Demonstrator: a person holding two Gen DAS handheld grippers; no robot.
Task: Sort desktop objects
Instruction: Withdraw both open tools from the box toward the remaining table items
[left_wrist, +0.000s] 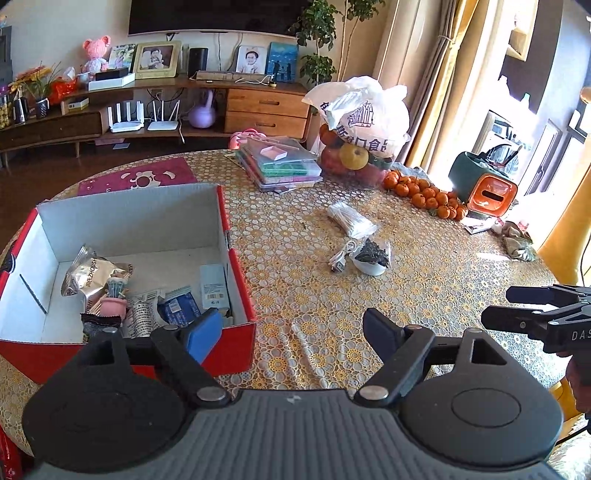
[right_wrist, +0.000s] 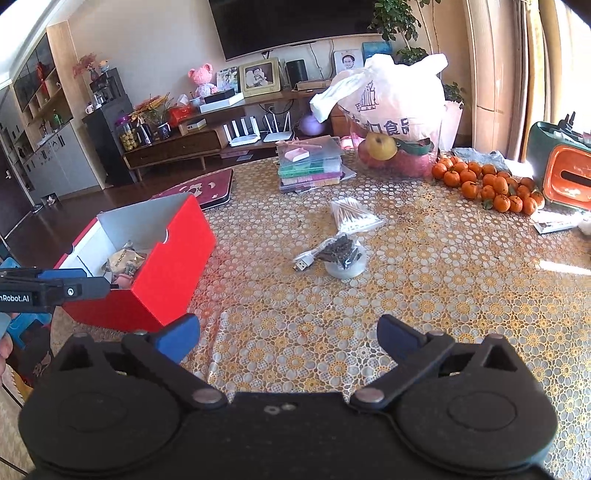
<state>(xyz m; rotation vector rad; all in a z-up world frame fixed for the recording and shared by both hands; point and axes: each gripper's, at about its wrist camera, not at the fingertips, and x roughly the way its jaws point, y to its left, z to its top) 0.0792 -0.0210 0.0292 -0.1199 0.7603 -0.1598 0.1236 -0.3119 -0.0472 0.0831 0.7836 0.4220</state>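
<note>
A red cardboard box (left_wrist: 240, 288) (right_wrist: 173, 258) with white inside stands on the table's left and holds snack packets, a small pink pot and other small items. My left gripper (left_wrist: 291, 332) is open and empty at the box's near right corner. Mid-table lie a bag of cotton swabs (left_wrist: 351, 219) (right_wrist: 356, 214), a white USB cable (left_wrist: 339, 258) (right_wrist: 308, 258) and a bag of dark clips on a white dish (left_wrist: 373, 256) (right_wrist: 343, 254). My right gripper (right_wrist: 288, 338) is open and empty, well short of them.
A stack of plastic cases (left_wrist: 279, 164) (right_wrist: 310, 166), a white bag of fruit (left_wrist: 364, 122) (right_wrist: 395, 110), a pile of tangerines (left_wrist: 424, 194) (right_wrist: 487, 184) and an orange-green container (left_wrist: 487, 188) (right_wrist: 561, 173) line the far side. A yellow patterned cloth (right_wrist: 424, 295) covers the table.
</note>
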